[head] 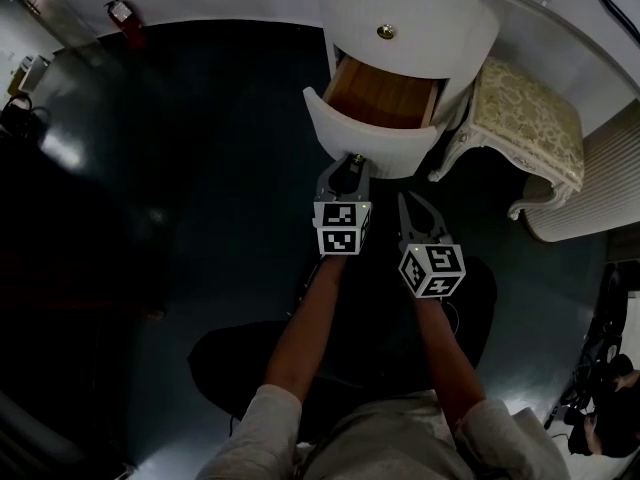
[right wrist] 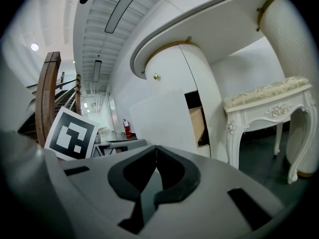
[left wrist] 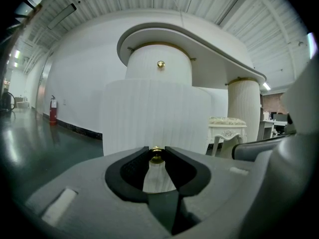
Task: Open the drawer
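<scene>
Already the drawer (head: 385, 98) stands partly out of the white cabinet (head: 420, 18), with its front straight ahead of the left gripper (head: 351, 168), whose jaws clasp the small brass knob (left wrist: 156, 156). Any further pull likely runs straight back toward the person. The right gripper (head: 408, 203), jaws closed on nothing, hangs just beside, farther from the knob.

The drawer (head: 375, 148) has a ribbed matt front, bare wood inside and a shiny metal knob (left wrist: 156, 156).

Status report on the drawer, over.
Left gripper clamped on the drawer's brass knob. Right gripper shut, empty. Drawer stands partway open. Stool beside it, off the pull path.
</scene>
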